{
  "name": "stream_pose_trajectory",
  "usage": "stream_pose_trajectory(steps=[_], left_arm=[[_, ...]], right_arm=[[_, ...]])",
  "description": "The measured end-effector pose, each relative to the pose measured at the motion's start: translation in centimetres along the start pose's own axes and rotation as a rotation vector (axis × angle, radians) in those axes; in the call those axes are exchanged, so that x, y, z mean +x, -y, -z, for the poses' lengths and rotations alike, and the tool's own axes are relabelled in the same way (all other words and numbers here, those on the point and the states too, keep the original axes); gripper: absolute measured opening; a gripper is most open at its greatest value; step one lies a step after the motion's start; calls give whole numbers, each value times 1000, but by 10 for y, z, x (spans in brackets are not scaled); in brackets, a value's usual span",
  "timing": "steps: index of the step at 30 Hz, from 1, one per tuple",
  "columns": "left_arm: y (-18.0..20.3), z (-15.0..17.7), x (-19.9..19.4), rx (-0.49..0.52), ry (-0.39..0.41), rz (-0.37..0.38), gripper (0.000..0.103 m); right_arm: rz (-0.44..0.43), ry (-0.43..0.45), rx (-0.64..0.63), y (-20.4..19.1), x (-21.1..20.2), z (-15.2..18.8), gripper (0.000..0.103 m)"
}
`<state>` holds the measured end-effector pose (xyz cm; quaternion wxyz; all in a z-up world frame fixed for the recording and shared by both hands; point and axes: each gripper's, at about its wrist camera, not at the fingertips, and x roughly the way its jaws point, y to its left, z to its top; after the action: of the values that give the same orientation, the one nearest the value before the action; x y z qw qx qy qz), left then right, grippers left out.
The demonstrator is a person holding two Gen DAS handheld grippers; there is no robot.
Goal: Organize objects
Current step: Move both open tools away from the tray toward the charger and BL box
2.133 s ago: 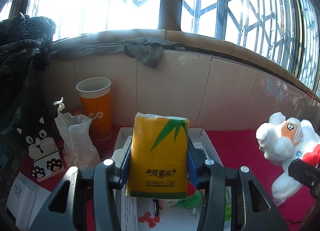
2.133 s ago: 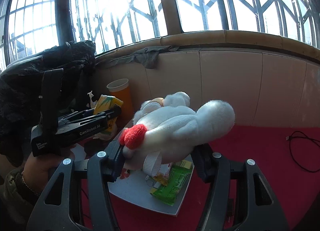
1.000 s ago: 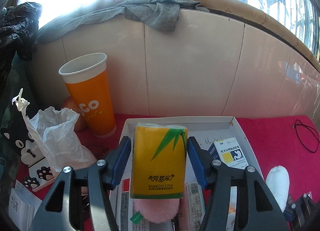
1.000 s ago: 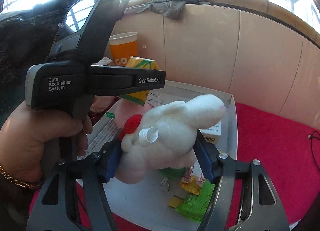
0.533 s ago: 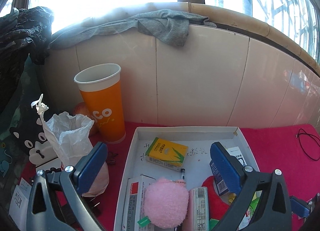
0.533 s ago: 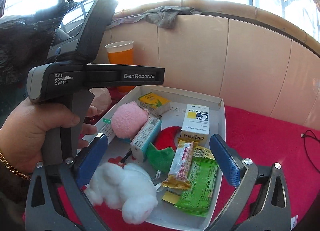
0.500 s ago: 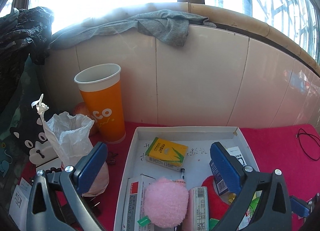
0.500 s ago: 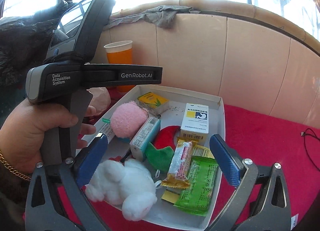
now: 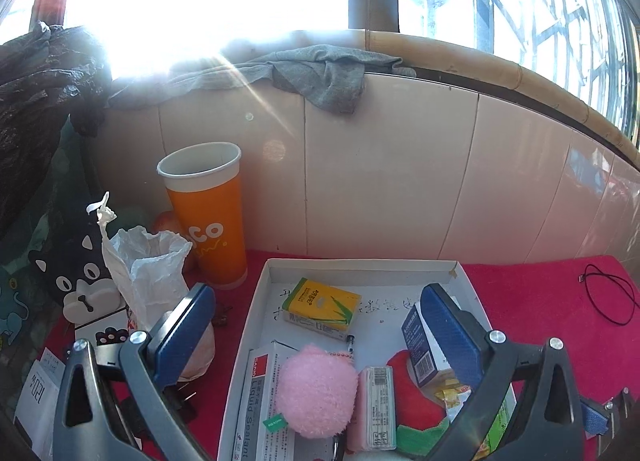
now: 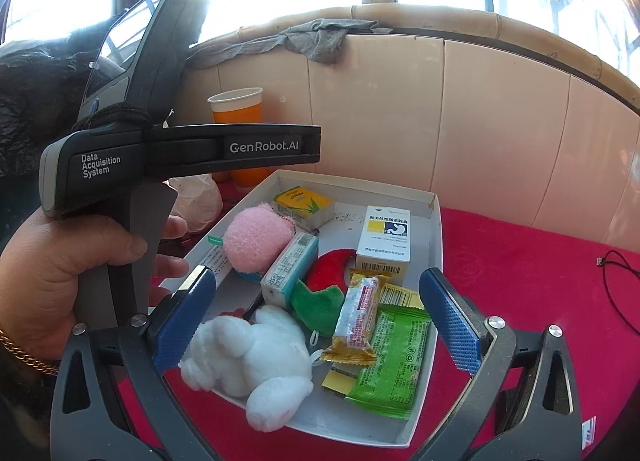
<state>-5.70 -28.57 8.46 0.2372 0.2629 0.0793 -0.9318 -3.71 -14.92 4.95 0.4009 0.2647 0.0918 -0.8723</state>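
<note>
A white cardboard tray (image 10: 436, 217) sits on the red cloth and holds several items. The yellow tissue pack (image 9: 321, 307) lies flat at the tray's back; it also shows in the right wrist view (image 10: 303, 201). The white plush rabbit (image 10: 256, 357) lies at the tray's near left corner. A pink pompom (image 9: 316, 391), a medicine box (image 10: 384, 235) and a green snack packet (image 10: 394, 365) lie between them. My left gripper (image 9: 320, 335) is open and empty above the tray. My right gripper (image 10: 316, 317) is open and empty above the tray; the left gripper's body (image 10: 180, 149) shows to its left.
An orange paper cup (image 9: 208, 213) stands left of the tray by the tiled wall. A crumpled white plastic bag (image 9: 148, 273) and a black cat figure (image 9: 80, 281) are further left. A black cable (image 9: 608, 293) lies on the red cloth at the right.
Both grippers opened about a second ago: the tissue pack dropped flat in the tray's back, the rabbit landed at its near left corner. Since then both grippers have lifted slightly.
</note>
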Motion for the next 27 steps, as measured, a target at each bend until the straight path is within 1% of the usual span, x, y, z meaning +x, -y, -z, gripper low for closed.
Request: stream_pose_trajectory(steps=[9,16,21,27], left_arm=[[1,-4,-36,-59,58,99,103],[20,-1,-52,-27,59,156,103],[37,6,-58,-3,48,193,103],[66,13,-67,52,39,247,103]], right_arm=[[20,4,34,9,-7,4,103],[35,5,68,25,-17,9,103],[78,23,129,58,-30,13,103],[164,56,258,121,-59,24,103]])
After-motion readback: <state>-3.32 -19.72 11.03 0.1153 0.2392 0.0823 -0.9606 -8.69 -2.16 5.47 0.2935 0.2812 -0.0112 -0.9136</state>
